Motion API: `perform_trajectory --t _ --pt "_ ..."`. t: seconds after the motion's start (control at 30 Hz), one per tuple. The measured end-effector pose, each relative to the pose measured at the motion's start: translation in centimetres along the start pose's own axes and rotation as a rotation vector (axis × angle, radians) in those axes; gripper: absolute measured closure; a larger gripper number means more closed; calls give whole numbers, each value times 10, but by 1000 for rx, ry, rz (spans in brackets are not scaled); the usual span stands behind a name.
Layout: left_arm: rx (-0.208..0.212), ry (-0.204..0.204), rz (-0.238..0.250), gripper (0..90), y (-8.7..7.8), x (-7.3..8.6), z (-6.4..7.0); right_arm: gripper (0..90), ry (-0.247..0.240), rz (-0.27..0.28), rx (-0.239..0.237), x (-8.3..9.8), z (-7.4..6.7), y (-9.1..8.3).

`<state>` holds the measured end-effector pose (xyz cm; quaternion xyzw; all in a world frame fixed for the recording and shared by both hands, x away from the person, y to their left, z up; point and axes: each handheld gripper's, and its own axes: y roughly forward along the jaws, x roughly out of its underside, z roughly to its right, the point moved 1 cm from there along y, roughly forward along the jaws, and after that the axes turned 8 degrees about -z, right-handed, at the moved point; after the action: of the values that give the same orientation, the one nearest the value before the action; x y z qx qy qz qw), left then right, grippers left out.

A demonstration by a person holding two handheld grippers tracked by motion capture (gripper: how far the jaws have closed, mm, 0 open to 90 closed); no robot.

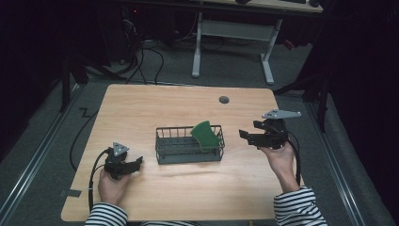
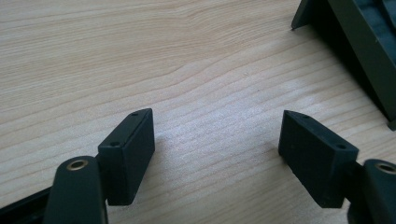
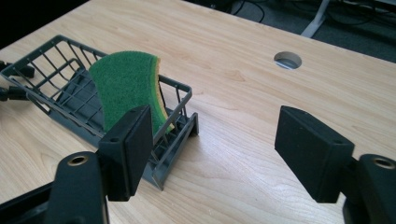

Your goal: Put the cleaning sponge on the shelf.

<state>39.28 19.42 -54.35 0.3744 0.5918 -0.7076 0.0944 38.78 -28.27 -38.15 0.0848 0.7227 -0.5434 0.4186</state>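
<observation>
Right gripper (image 3: pixel 215 140) near sponge's (image 3: pixel 128 86) yellow edge

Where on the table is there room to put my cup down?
The table is bare along the far edge, between the round hole and the left corner, and along the near edge between the two hands. It is crowded in the middle: the basket with the green sponge, a gripper on either side.

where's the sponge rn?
In the high view, the green sponge leans tilted in the right end of the wire basket at mid-table. The right gripper, jaws open, is just right of it, not touching.
</observation>
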Motion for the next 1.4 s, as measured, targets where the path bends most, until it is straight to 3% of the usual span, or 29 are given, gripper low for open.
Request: perform_trajectory --t 0.17,0.5,0.93,1.17,1.4 --pt "0 0 0 276 0 0 0 287 22 -11 11 12 7 -3" --pt "-2 1 0 273 0 0 0 291 59 21 19 31 18 -15" --pt "-2 1 -1 274 0 0 0 298 139 51 29 75 36 -24" --pt "-2 1 -1 274 0 0 0 300 163 54 23 94 41 -21" --pt "-2 1 -1 274 0 0 0 299 172 36 28 110 39 -6"
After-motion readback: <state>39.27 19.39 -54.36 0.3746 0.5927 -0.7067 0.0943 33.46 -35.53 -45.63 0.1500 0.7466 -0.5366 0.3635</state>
